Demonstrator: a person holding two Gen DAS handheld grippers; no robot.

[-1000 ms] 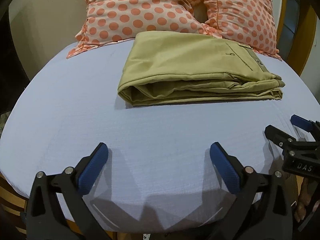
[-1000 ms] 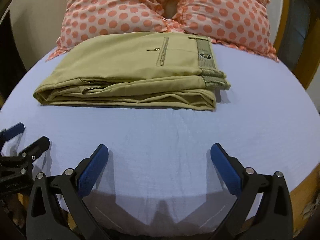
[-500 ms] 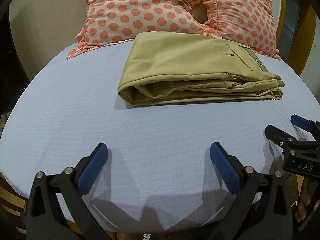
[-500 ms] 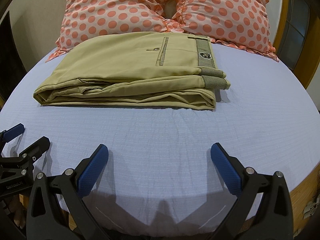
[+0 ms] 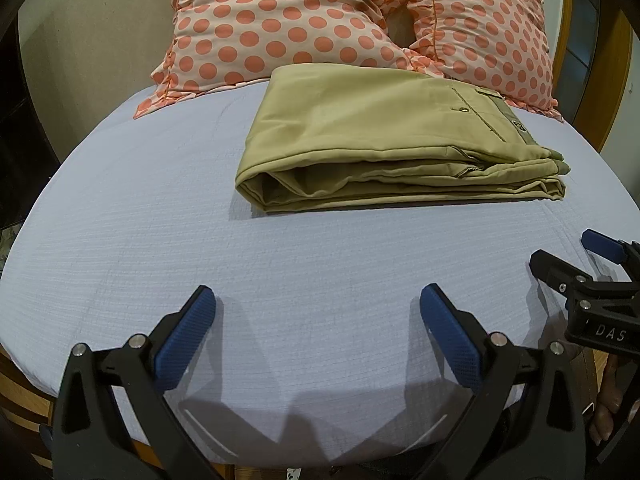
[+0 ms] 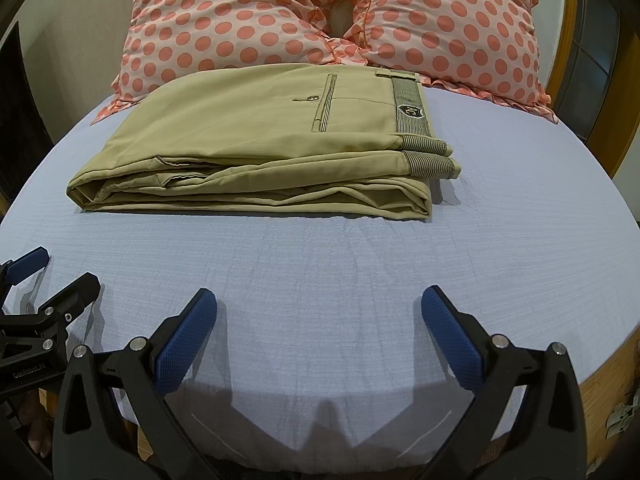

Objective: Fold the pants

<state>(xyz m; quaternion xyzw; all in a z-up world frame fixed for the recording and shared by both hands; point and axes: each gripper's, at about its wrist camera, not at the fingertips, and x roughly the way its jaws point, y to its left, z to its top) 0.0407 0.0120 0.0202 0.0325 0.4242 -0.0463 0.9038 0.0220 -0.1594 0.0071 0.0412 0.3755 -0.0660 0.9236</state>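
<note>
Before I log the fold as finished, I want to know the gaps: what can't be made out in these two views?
- Pants: inner layers and leg hems lie tucked inside the fold in both views.
- Waistband badge: too small to read in the right wrist view.
- Right tool: cut off by the left wrist view's right edge.
- Pillows: tops cropped by the upper edge.
- Bed: far side hidden behind the pants and pillows.

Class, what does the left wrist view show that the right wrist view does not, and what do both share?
Only the left wrist view shows the right gripper from outside, lettered "DAS". Only the right wrist view shows the left gripper from outside, and the crest on the striped waistband. Both share the folded khaki pants, two polka-dot pillows and the blue sheet, with jaws open and empty.
</note>
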